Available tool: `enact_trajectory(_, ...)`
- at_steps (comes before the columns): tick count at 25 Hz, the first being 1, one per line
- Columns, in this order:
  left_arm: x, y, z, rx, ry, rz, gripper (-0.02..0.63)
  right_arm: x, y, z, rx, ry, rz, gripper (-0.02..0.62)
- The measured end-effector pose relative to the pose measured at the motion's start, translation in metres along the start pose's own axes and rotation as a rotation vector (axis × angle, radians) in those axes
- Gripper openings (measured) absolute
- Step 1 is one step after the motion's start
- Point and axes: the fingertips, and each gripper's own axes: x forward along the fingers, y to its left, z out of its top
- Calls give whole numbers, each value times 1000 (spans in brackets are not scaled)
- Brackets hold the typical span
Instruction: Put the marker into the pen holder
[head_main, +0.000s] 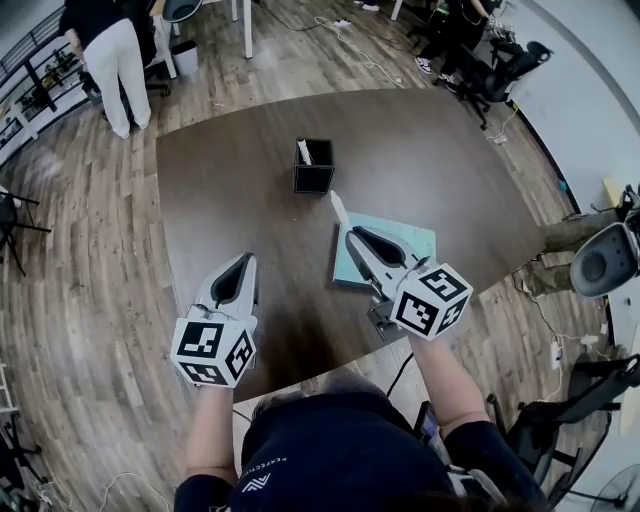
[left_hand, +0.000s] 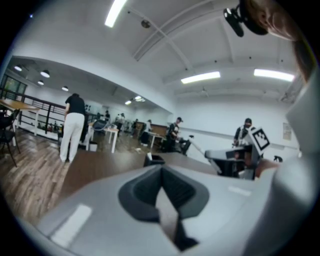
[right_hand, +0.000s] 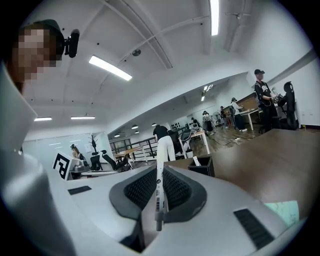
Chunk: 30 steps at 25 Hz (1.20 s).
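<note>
A black square pen holder (head_main: 313, 178) stands mid-table with one white marker (head_main: 304, 151) in it. My right gripper (head_main: 349, 233) is shut on another white marker (head_main: 339, 208), whose tip sticks up and forward toward the holder from a short way in front of it. In the right gripper view that marker (right_hand: 159, 190) stands pinched between the jaws, with the pen holder (right_hand: 201, 166) ahead and slightly right. My left gripper (head_main: 248, 262) hovers over the table's near left part, jaws closed on nothing. The left gripper view shows the pen holder (left_hand: 153, 160) far ahead.
A teal mat (head_main: 408, 242) lies on the brown table (head_main: 230, 180) under my right gripper. A person in white trousers (head_main: 113, 60) stands beyond the table's far left corner. Office chairs (head_main: 497, 66) stand at the far right, another chair (head_main: 606, 258) to the right.
</note>
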Motion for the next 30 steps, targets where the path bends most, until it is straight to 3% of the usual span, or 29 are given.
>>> enact_trajectory(8,53,7,20,-8,-24,74,5,40,-53,34,-27,12,65,37)
enact_trajectory(18,100,13,18,-33,-3,147,5,84,-108,39,-41,86,124,37)
enact_trajectory(30,146,29,32,-19,12,146,6,119,-136,34,-226,257,128,37)
